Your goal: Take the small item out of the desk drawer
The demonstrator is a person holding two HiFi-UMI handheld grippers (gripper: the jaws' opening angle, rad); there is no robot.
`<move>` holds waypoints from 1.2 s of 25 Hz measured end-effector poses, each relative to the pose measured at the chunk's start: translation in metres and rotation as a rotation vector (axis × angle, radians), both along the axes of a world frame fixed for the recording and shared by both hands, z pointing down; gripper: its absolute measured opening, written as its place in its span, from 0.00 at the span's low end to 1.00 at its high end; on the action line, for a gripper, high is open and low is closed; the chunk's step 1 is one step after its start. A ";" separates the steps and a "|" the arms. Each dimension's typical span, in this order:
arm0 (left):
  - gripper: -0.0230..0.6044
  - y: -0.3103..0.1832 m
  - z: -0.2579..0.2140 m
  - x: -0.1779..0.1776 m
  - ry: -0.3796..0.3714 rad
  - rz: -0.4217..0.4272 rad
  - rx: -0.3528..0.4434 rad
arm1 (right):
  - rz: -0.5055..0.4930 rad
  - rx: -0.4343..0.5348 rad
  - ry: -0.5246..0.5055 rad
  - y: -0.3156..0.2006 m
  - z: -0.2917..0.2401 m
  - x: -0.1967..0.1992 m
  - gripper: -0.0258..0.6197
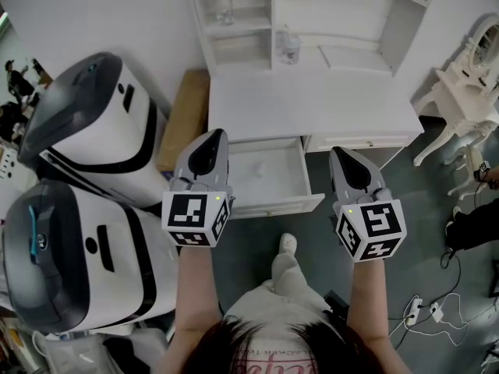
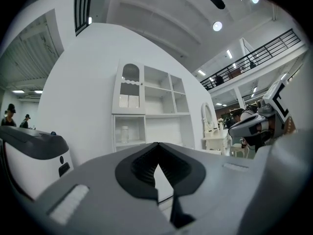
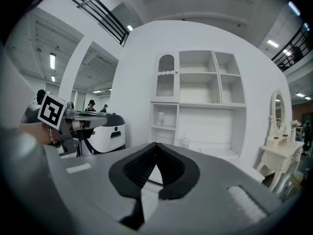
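In the head view the white desk (image 1: pixel 312 104) has its left drawer (image 1: pixel 265 174) pulled open; a faint small pale item (image 1: pixel 260 164) lies on the drawer's floor. My left gripper (image 1: pixel 217 135) hovers over the drawer's left edge, shut with nothing in it. My right gripper (image 1: pixel 340 153) hangs just right of the drawer, below the desk's front edge, also shut and empty. In the left gripper view the left gripper (image 2: pixel 157 146) has its jaws meeting at the tips, and the right gripper (image 3: pixel 155 145) looks the same in the right gripper view. Both point at the desk's shelf unit (image 3: pixel 195 102).
Two big white-and-dark machines (image 1: pixel 93 123) (image 1: pixel 70 255) stand at the left, with a cardboard box (image 1: pixel 185 115) against the desk's side. Clear bottles (image 1: pixel 288 47) (image 1: pixel 222 6) sit in the shelves. A white dressing table (image 1: pixel 468 84) is at the right, cables (image 1: pixel 429 310) on the floor.
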State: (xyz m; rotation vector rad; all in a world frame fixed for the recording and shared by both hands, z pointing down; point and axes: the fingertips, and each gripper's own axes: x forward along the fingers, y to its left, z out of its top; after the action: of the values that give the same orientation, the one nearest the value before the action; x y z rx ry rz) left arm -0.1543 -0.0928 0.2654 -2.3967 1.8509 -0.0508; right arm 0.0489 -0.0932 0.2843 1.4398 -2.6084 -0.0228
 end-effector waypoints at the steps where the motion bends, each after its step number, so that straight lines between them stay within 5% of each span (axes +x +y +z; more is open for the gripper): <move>1: 0.05 -0.007 0.001 -0.001 0.001 -0.003 -0.003 | -0.001 -0.003 0.000 -0.007 0.001 0.001 0.04; 22: 0.05 -0.160 0.002 0.002 0.006 -0.065 -0.062 | -0.071 -0.049 -0.011 -0.175 0.007 0.012 0.04; 30: 0.21 -0.191 0.008 0.007 0.017 -0.083 -0.084 | -0.100 -0.062 -0.018 -0.209 0.011 0.014 0.04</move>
State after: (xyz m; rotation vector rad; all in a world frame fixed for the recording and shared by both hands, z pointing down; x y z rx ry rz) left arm -0.1474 -0.2843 0.2738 -2.3805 1.9939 -0.1177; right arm 0.0631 -0.3018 0.2948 1.2947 -2.6685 0.0593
